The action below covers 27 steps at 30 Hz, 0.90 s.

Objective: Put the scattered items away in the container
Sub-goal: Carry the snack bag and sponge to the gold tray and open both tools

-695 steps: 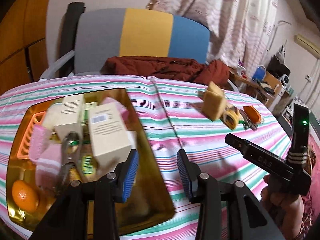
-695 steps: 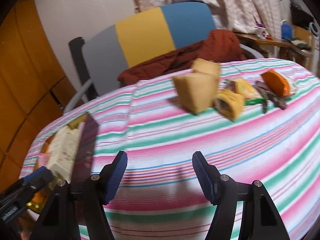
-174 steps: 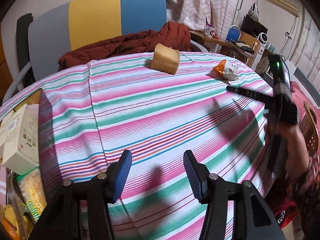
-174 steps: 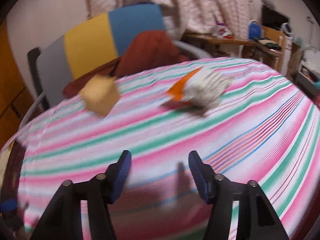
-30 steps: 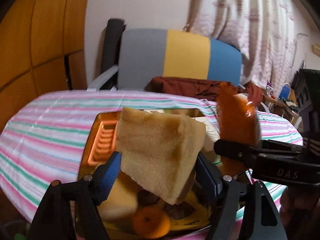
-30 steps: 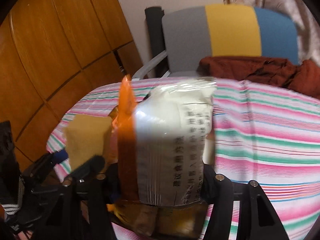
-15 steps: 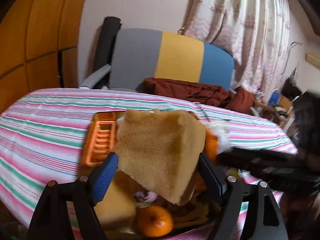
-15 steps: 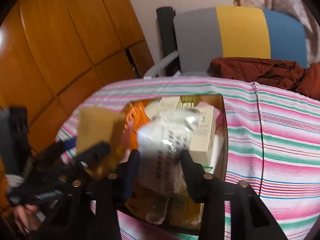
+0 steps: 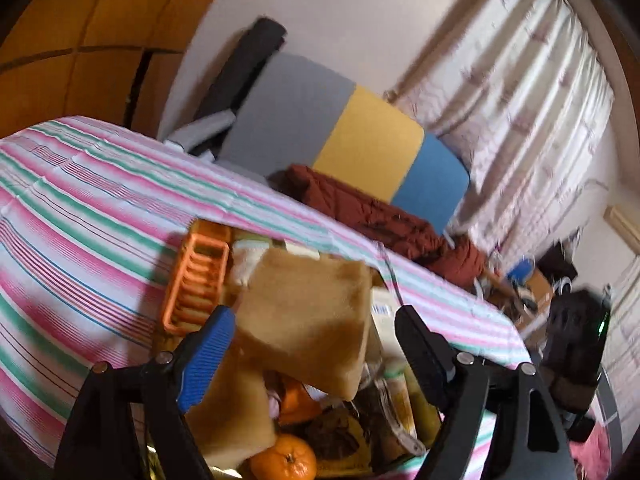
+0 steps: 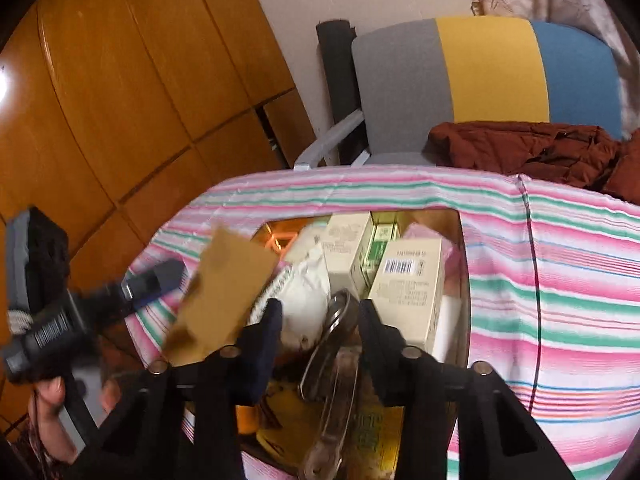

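Note:
A tan sponge [image 9: 308, 320] hangs tilted between the jaws of my left gripper [image 9: 313, 312], over the full gold container [image 10: 434, 219]. It lies against the blue left pad, with a gap showing to the right finger. The jaws are closing. From the right wrist view the sponge [image 10: 224, 292] is blurred and slanted. My right gripper [image 10: 318, 304] hovers over the container with nothing between its fingers, and its jaws are closing. A white packet [image 10: 308, 300] and metal tongs [image 10: 332, 360] lie below it.
The container also holds cream boxes [image 10: 408, 292], an orange rack [image 9: 196, 284], a mandarin [image 9: 286, 462] and a second sponge [image 9: 228, 412]. A striped cloth [image 10: 560, 280] covers the table. Behind stands a grey, yellow and blue chair [image 10: 480, 72] with a red jacket [image 10: 520, 148].
The white packet has left my right gripper and lies in the container, and the right jaws have narrowed. My left gripper has rolled, and the sponge has come loose from its right finger.

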Motion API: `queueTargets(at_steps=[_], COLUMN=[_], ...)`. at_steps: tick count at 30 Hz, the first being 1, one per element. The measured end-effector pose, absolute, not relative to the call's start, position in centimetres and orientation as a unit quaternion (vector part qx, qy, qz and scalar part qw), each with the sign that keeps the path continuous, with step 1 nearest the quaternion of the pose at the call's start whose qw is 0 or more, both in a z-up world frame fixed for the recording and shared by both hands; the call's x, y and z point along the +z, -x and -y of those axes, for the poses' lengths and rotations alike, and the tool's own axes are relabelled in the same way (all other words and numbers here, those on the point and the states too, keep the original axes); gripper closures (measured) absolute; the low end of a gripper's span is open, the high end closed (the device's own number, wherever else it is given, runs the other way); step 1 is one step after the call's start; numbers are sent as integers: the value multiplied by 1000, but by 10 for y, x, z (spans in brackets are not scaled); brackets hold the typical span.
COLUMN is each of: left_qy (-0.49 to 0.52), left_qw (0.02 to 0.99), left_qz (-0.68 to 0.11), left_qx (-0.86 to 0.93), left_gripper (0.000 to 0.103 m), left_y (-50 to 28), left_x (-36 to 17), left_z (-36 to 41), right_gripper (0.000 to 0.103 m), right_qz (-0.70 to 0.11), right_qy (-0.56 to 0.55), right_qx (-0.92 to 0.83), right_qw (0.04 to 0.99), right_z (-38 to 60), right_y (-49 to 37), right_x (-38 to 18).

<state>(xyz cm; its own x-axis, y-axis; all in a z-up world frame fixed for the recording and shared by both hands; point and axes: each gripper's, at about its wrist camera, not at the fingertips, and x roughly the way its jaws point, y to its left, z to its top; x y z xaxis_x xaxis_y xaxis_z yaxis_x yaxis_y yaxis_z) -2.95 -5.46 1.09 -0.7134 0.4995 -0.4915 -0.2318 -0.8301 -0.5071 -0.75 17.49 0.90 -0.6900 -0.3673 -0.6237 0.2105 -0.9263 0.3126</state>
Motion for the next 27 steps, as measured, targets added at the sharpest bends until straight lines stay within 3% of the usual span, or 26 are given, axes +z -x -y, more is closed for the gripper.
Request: queueTargets(at_steps=[4,8,11,14,19,27], left_qy=[367,413,422,399,328,387], left_qw=[190,190,182,225,226,132], left_qz=[195,180,135,147,154,97], left_qx=[890,872,878,877,904,908], left_gripper=[56,55,55,55,41,44], left_y=[45,53,55,42,26,63], left_x=[-5,-29,-25,-8,23,-9], left_z=[52,46,39,38,54,56], right_gripper=[68,68,68,67,67,67], right_qz=[107,103,99,110,116,113], right_qy=[-366,-365,-363,-362,-351,-352], right_qx=[-911,-911,-913,-912,-915,-914], right_qw=[157,161,155,158,160,167], right_z=[-172,-167,-168,-172,-173,-166], right_y=[9,9,8,5,1,-2], right_x=[2,2,2,3,7,6])
